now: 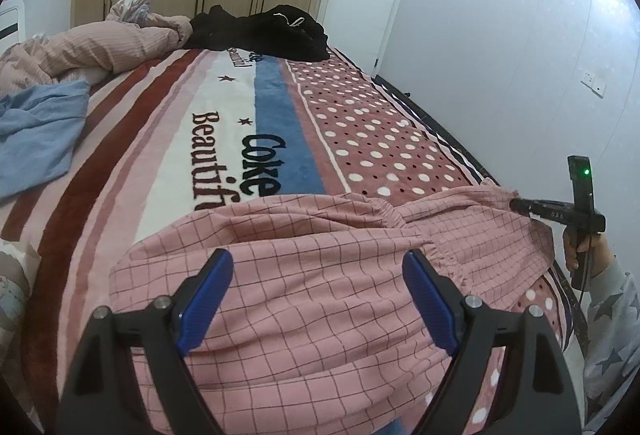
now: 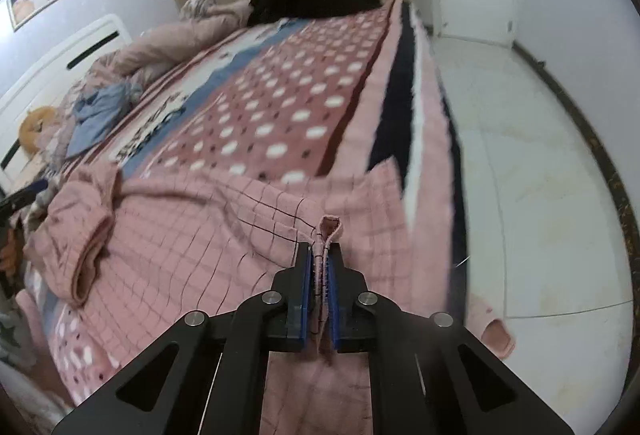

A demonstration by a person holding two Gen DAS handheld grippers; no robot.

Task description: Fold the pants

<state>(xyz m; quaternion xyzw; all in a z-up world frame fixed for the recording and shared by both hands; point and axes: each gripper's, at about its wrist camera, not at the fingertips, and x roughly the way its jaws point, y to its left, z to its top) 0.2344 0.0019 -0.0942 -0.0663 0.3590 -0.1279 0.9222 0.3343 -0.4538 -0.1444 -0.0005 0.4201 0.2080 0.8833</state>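
I see the pink checked pants [image 1: 320,275] lying at the near end of the bed [image 1: 360,139], close to its right edge; beyond them the blanket is free. My left tool [image 1: 318,295] hangs released above the pants. My right tool [image 2: 320,287] is clenched on their hem.

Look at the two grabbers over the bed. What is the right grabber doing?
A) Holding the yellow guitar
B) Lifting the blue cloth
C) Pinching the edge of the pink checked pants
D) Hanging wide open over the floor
C: the right grabber is shut on a fold of the pink checked pants, with the cloth squeezed between its blue pads.
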